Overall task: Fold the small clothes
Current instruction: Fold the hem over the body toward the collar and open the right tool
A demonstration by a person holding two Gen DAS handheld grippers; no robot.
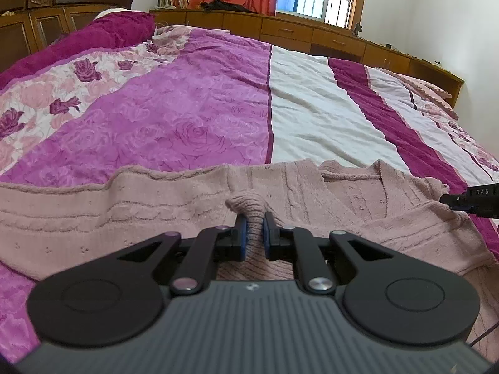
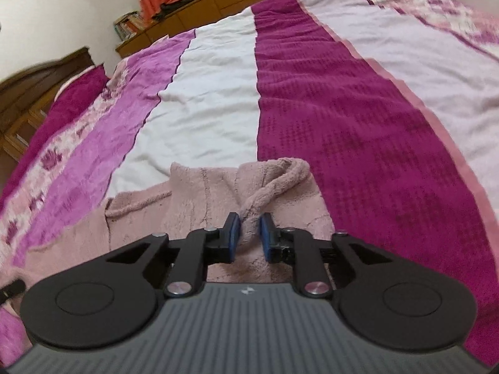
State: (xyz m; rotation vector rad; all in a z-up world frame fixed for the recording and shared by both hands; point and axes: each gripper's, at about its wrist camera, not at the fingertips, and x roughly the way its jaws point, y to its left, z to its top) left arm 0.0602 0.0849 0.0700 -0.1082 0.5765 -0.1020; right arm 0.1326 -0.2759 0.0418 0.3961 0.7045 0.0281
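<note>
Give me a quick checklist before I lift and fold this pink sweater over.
1. left gripper pinching a bunch of the pink sweater: ok.
2. right gripper pinching the sweater's twisted knit edge: ok.
3. Rest of sweater lying flat: not ok, rumpled near the collar.
4. Bedspread ahead clear for the fold: ok.
5. Sweater's near hem free: cannot tell, hidden under the grippers.

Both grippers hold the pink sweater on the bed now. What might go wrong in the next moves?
1. The left gripper pinches only a small bunched fold of the pink knit sweater; the fold may slip out when lifted.
2. The right gripper holds a twisted ribbed edge, so the fold may come out crooked.
3. The bedspread is soft and wrinkled; dragging the sweater may bunch it.
</note>
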